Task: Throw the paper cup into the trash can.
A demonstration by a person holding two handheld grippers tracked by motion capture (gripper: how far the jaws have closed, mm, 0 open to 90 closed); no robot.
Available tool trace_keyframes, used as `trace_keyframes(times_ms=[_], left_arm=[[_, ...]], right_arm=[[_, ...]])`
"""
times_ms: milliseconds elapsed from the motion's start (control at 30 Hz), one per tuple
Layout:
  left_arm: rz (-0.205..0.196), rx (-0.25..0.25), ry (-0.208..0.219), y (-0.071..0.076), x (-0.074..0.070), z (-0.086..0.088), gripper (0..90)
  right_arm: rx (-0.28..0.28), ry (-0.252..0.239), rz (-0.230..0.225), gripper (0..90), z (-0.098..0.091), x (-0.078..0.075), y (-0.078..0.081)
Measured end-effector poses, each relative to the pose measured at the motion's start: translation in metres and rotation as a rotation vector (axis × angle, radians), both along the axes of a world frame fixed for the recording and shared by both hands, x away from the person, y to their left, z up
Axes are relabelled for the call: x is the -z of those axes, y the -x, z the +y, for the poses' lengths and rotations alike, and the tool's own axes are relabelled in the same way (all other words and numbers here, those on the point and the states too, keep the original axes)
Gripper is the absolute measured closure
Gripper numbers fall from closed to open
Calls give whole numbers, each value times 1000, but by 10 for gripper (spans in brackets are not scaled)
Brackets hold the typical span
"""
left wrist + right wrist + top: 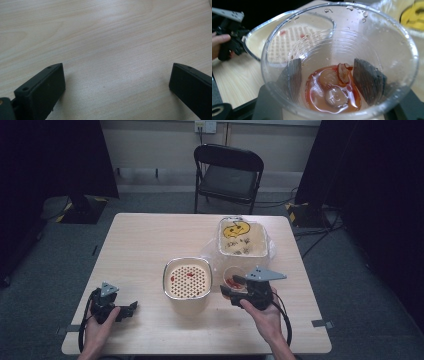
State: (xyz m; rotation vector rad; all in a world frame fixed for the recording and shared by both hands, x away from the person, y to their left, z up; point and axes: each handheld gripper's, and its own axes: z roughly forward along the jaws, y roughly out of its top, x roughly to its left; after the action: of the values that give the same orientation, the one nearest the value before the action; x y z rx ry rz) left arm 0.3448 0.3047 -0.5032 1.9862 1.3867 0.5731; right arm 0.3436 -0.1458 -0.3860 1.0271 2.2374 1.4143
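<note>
Right tongs (235,286) are gripping clear plastic cup (339,67), jaws pressing its walls from both sides; cup is sitting upright just R of strainer bowl (187,279), holding red liquid w/ a few pale round fruits (332,86). Left tongs (116,87) are resting spread wide over bare counter (105,37), holding nothing. Lidded tub (242,237) is standing behind cup. Judging step: cup about to be poured into strainer. Next move probably calls for lifting, carrying over the mesh, tipping slowly w/o crushing thin walls.
</note>
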Motion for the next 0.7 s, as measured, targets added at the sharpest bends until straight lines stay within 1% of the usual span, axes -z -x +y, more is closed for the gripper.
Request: trace_keyframes(times_ms=[167,300,367,467,533,600,700], left_arm=[[0,0,-1,0,0,0,0],[0,0,-1,0,0,0,0],[0,0,0,0,0,0,0],[0,0,-1,0,0,0,0],[0,0,-1,0,0,0,0],[0,0,0,0,0,0,0],[0,0,-1,0,0,0,0]], right_arm=[[-1,-4,-43,415,6,-18,-6],[9,-12,-73,424,9,-28,-13],[4,-14,-85,427,11,-32,-16],[11,-9,-104,427,16,-36,-22],[24,-18,-126,431,18,-39,-25],[24,-22,-142,434,21,-41,-27],[32,-19,-176,440,26,-44,-31]])
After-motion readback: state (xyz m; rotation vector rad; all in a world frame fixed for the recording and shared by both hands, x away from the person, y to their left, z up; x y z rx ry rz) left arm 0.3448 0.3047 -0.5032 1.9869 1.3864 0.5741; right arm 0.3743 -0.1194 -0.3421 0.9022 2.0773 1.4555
